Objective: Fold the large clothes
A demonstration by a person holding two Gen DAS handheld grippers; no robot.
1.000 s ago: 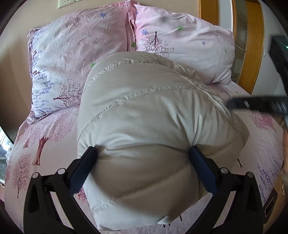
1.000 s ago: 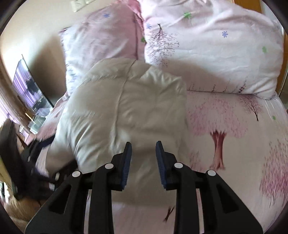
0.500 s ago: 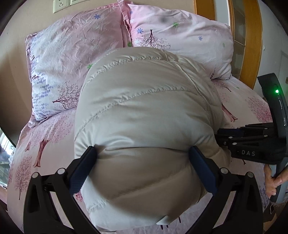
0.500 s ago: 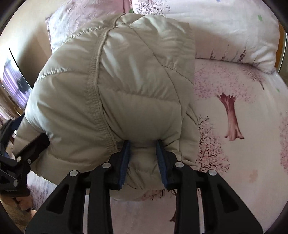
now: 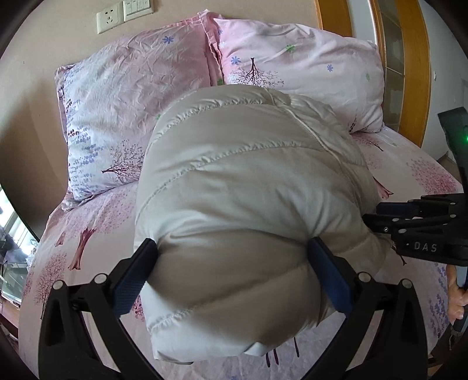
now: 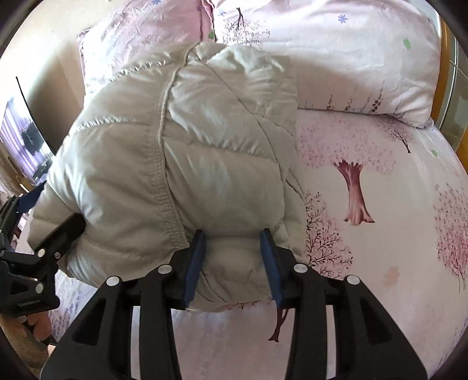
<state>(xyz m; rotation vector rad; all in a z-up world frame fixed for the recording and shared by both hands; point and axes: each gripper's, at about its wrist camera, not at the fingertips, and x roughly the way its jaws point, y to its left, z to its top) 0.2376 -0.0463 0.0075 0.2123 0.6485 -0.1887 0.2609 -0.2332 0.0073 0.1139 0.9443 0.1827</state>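
Cream quilted fabric fills both views: a puffy jacket (image 5: 251,187) lies bundled on the bed (image 6: 395,263), just short of two pink pillows (image 5: 131,96). The left gripper (image 5: 231,271), spread wide, squeezes its near end; the right gripper (image 6: 232,255), its jaws just eased wider, still straddles a narrower fold at the side. The fold looks nearly finished. The next move calls for both grippers to release without springing the bundle open.

A beige wall (image 5: 52,43) carried a socket plate (image 5: 109,19); two pink pillows (image 5: 131,87) leaned there on the tree-print bed (image 6: 380,233), a wooden frame (image 5: 412,58) alongside.
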